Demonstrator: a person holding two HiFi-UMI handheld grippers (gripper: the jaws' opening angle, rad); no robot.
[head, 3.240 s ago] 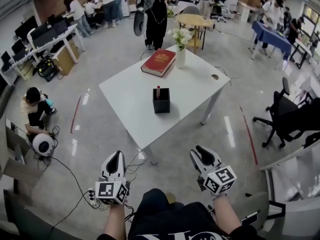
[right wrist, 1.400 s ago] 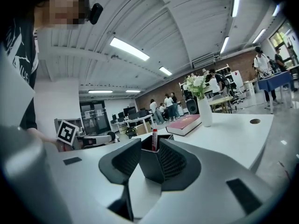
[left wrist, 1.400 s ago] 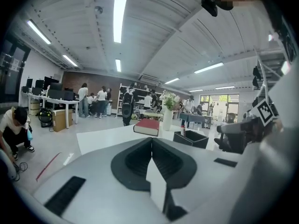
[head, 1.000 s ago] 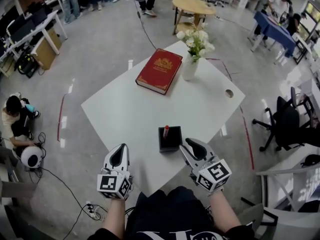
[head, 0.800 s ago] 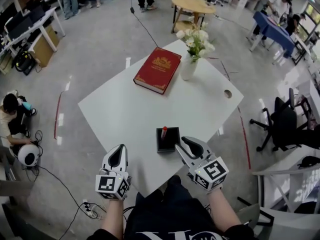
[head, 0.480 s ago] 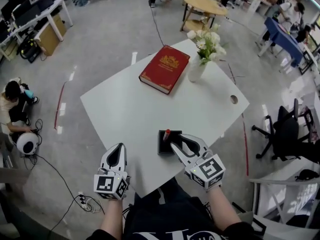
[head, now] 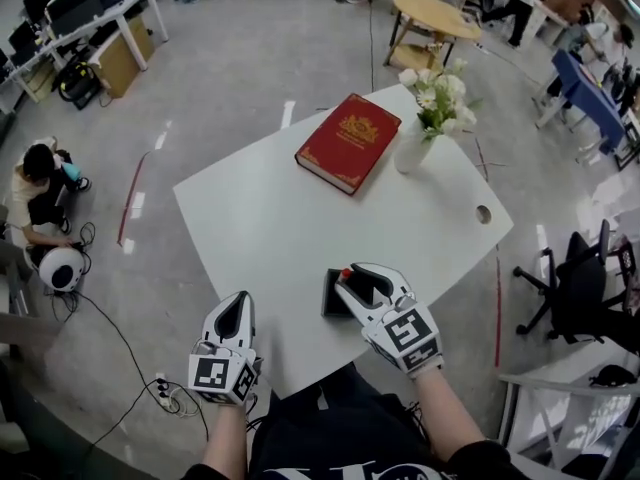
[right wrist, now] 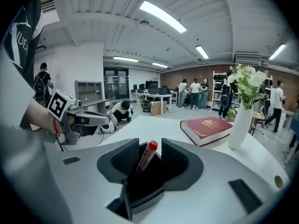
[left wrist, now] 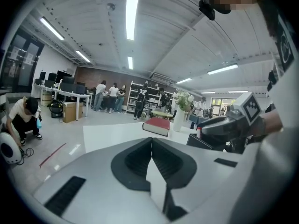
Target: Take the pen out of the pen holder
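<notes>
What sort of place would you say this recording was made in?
Probably an open-plan office or lab: desks with monitors along one side, a swivel chair, and shelving at the back, with several people working around.

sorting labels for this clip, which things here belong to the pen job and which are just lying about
Job: red-capped pen, black pen holder, right gripper (jaws just opening, pen between them).
Not part of it: red book, vase of flowers, left gripper (shut).
</notes>
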